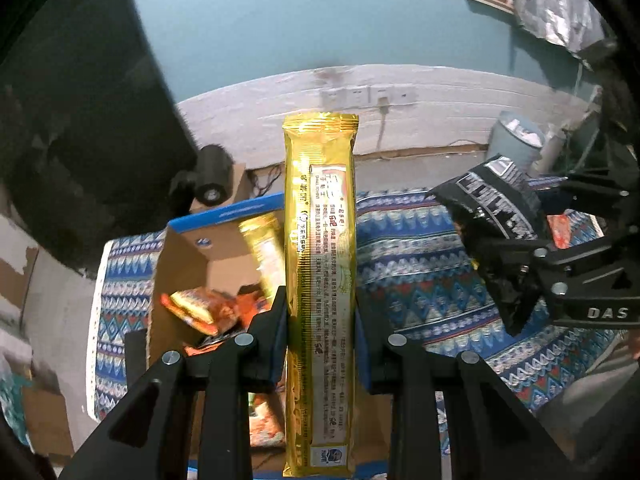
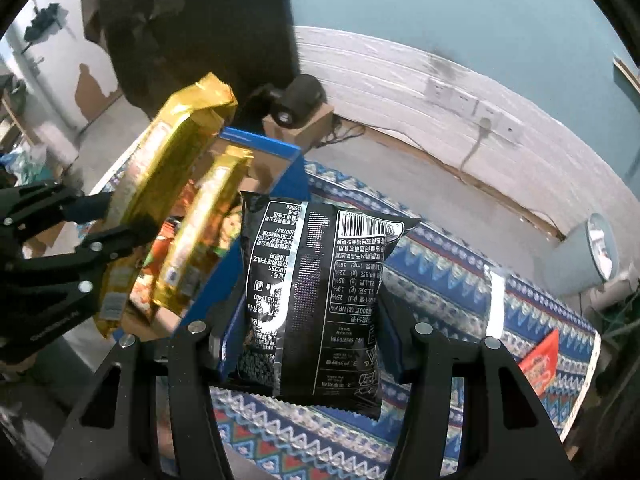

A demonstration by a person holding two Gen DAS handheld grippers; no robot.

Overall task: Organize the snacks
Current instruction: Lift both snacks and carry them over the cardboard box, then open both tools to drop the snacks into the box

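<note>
My left gripper (image 1: 320,320) is shut on a long gold snack pack (image 1: 320,280) and holds it upright above an open cardboard box with a blue rim (image 1: 224,216). The box holds another gold pack (image 1: 264,248) and orange packets (image 1: 200,308). My right gripper (image 2: 310,320) is shut on a black snack bag (image 2: 316,300), held above the patterned cloth just right of the box (image 2: 260,148). In the right wrist view the left gripper (image 2: 104,224) with its gold pack (image 2: 168,184) is at the left. In the left wrist view the right gripper (image 1: 516,272) with the black bag (image 1: 496,216) is at the right.
A blue patterned cloth (image 2: 440,280) covers the table. An orange packet (image 2: 540,360) lies on it at the right, near the edge. A small black camera (image 2: 298,100) stands on a cardboard block behind the box. A grey bin (image 2: 580,256) is on the floor beyond.
</note>
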